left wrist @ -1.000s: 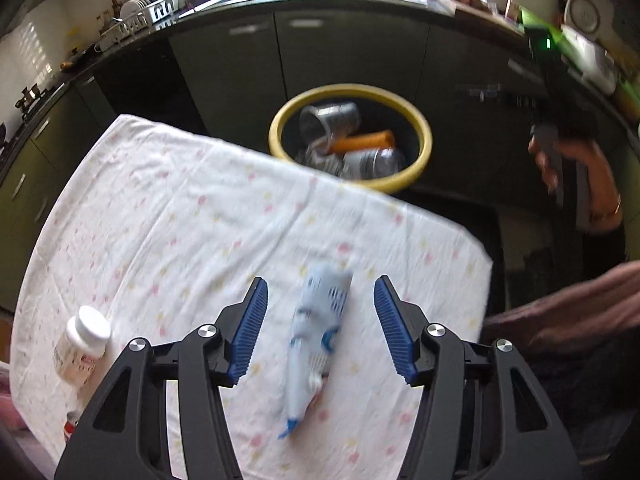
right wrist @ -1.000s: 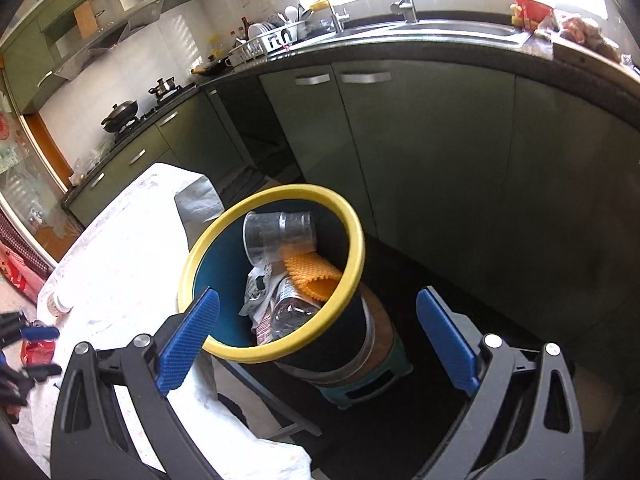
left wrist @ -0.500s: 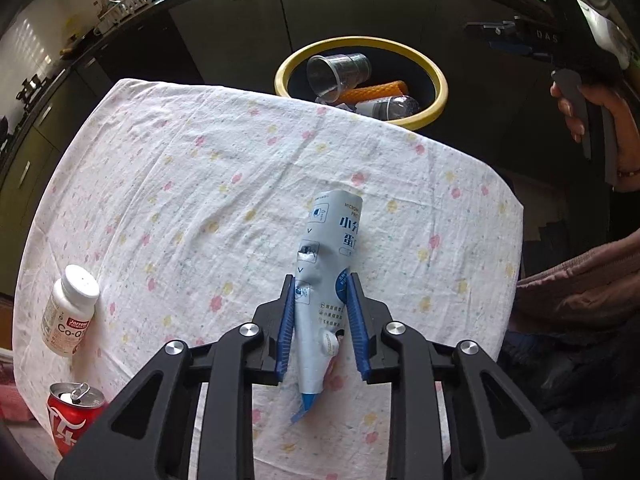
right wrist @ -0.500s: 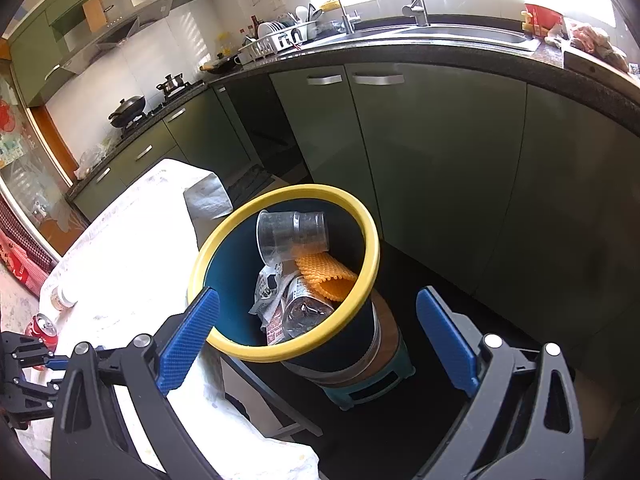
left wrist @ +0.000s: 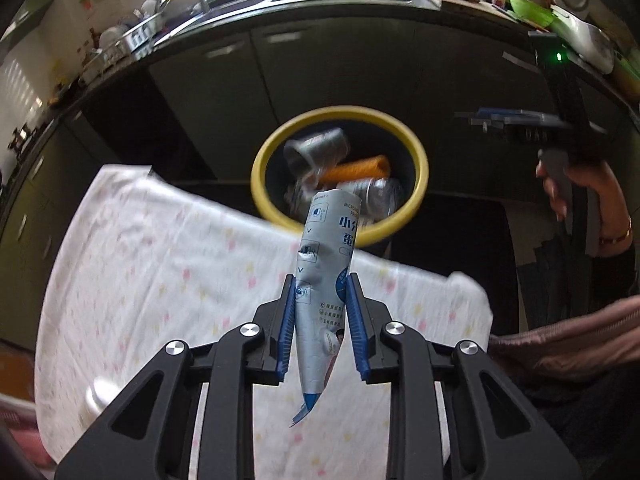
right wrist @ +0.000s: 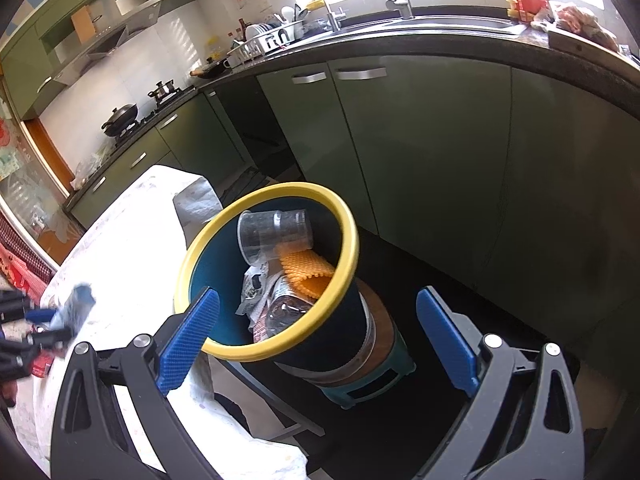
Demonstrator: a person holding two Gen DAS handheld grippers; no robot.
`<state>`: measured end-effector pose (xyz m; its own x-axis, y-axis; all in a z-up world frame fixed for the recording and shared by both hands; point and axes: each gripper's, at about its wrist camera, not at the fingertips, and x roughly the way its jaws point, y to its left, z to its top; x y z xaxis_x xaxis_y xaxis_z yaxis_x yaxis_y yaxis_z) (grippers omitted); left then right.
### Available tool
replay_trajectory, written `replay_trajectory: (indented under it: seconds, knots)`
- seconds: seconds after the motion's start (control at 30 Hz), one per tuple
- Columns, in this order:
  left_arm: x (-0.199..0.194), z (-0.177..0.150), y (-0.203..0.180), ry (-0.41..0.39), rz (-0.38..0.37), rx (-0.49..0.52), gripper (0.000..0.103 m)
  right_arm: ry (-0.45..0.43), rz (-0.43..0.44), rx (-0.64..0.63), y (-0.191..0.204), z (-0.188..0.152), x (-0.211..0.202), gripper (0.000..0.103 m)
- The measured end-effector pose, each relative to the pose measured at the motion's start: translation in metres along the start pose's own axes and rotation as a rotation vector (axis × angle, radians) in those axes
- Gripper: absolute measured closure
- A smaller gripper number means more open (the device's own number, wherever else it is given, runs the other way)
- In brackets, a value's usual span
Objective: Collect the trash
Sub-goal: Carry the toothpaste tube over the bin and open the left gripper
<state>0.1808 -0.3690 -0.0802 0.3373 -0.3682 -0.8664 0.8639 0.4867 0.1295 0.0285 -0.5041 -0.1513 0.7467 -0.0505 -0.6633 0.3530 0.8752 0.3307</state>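
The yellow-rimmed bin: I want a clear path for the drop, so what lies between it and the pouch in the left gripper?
In the left wrist view, only bare flowered tablecloth and its far edge separate the pouch from the bin.

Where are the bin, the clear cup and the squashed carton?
bin (right wrist: 347, 236): right wrist view, on its yellow rim.
clear cup (right wrist: 276, 232): right wrist view, on its side wall.
squashed carton (left wrist: 326, 264): left wrist view, on its printed middle.

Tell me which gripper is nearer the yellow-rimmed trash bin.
Right. The right gripper, open, hovers beside the bin; the left gripper holds a crumpled carton back over the table.
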Motion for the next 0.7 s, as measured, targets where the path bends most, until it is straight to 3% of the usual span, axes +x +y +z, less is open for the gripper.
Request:
replay_trajectory:
  seconds: [0.23, 0.37, 0.4, 0.43, 0.47, 0.53, 0.6, 0.67, 0.7]
  knots:
    - [0.048, 0.086, -0.018, -0.035, -0.041, 0.085, 0.077, -0.004, -0.023, 0.047, -0.023, -0.002, -0.003, 0.009]
    - [0.085, 0.115, -0.019, -0.034, -0.026, 0.088, 0.072, 0.000, -0.039, 0.067, -0.034, -0.003, -0.003, 0.009]
    - [0.094, 0.119, -0.018, -0.036, -0.017, 0.083, 0.069, 0.000, -0.040, 0.071, -0.035, -0.002, -0.003, 0.009]
    - [0.103, 0.123, -0.016, -0.035, -0.005, 0.072, 0.054, 0.002, -0.041, 0.074, -0.037, -0.003, -0.003, 0.009]
    - [0.108, 0.125, -0.015, -0.042, 0.003, 0.061, 0.045, 0.003, -0.042, 0.075, -0.037, -0.003, -0.003, 0.009]
    - [0.108, 0.122, -0.012, -0.052, 0.000, 0.038, 0.045, 0.002, -0.038, 0.074, -0.037, -0.003, -0.004, 0.009]
    - [0.101, 0.114, -0.010, -0.064, -0.001, 0.021, 0.039, 0.006, -0.039, 0.065, -0.035, -0.003, -0.004, 0.009]
    - [0.084, 0.102, -0.006, -0.101, 0.007, -0.007, 0.019, 0.009, -0.038, 0.060, -0.033, -0.003, -0.003, 0.009]
    - [0.072, 0.093, -0.002, -0.127, 0.008, -0.031, 0.017, 0.011, -0.034, 0.059, -0.031, -0.003, -0.002, 0.009]
